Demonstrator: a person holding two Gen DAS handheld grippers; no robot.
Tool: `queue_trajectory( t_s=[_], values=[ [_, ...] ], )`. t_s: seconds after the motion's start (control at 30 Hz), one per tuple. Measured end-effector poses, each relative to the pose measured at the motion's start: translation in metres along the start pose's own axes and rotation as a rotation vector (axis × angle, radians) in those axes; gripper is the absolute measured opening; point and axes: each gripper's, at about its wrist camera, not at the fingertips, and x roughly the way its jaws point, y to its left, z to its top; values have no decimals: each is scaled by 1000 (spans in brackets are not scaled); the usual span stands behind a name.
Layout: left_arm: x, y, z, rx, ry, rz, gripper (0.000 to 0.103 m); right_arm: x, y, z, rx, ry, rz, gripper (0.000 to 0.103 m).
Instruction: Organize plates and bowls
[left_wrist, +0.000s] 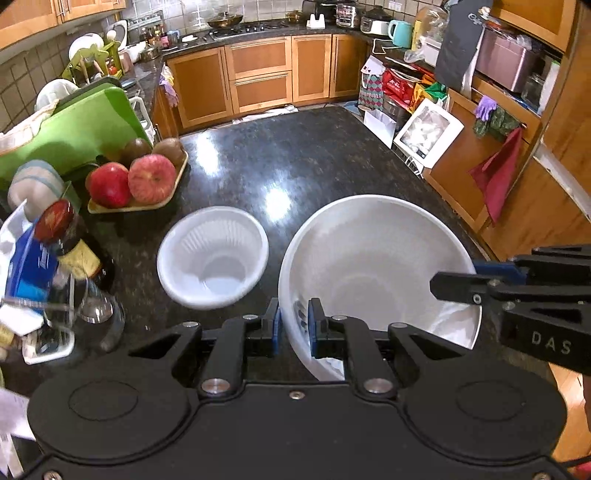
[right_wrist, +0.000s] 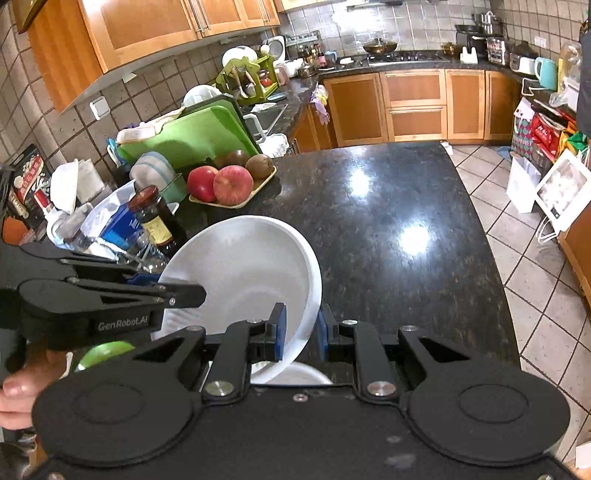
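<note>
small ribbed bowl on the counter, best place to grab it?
Pinch the rim of the small bowl from above, on its near edge. It sits upright and open, its thin wall fits a claw, and the bottle crowds its left side.

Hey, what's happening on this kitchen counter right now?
A person is holding one big white bowl with two handheld grippers at once. The left gripper is clamped on the bowl's near rim, and the right gripper grips the rim on the opposite side. The bowl appears lifted and tilted above the dark counter. A smaller white bowl sits on the counter just beside it, near a tray of fruit.
</note>
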Motion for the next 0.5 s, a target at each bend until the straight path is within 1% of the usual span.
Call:
queue_trajectory(
  t_s=[0.13,0.3,0.5],
  values=[
    [-7,-9,-20,15,-9,-10,20,-8,-1,-20,23,8,3,20],
    [-6,-18,-41,23,-8,-14,20,-11,-4,-46,48,11,-2,20],
    [-3,-29,-59,39,-21,-17,20,-9,-8,-65,84,4,-16,20]
  ],
)
